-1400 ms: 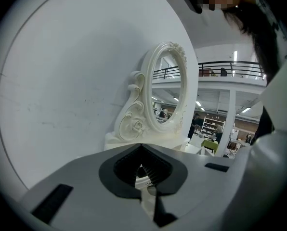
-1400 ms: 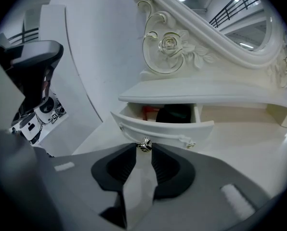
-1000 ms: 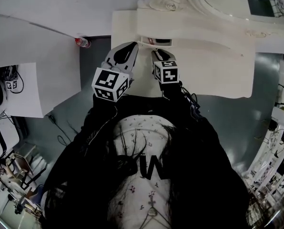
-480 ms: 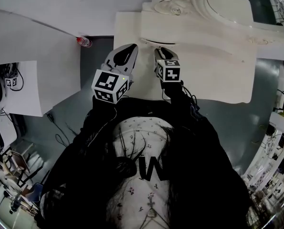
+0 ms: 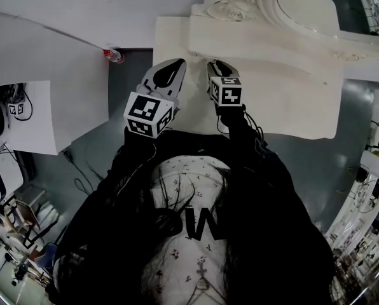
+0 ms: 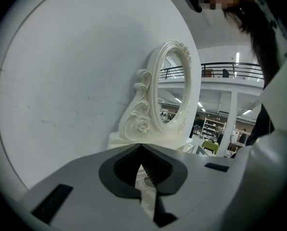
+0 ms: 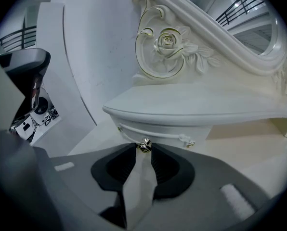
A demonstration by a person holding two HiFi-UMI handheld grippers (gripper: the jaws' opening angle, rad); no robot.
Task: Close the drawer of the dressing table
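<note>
Tongs on the right (image 7: 143, 148) have just been easing open. They stand slightly apart around the drawer's small metal knob (image 7: 144, 145), loose as far as I can judge. Beside them, the left tongs (image 6: 141, 148) are closed on nothing. Beyond, the drawer (image 7: 172, 131) sits pushed in under the dressing table's worktop (image 7: 196, 102). Closing looks done; only backing away remains.

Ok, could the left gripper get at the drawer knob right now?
Probably not yet: the right gripper has its fingers either side of the drawer knob, crowding the approach, while the left gripper hangs shut, off to the knob's left.
</note>
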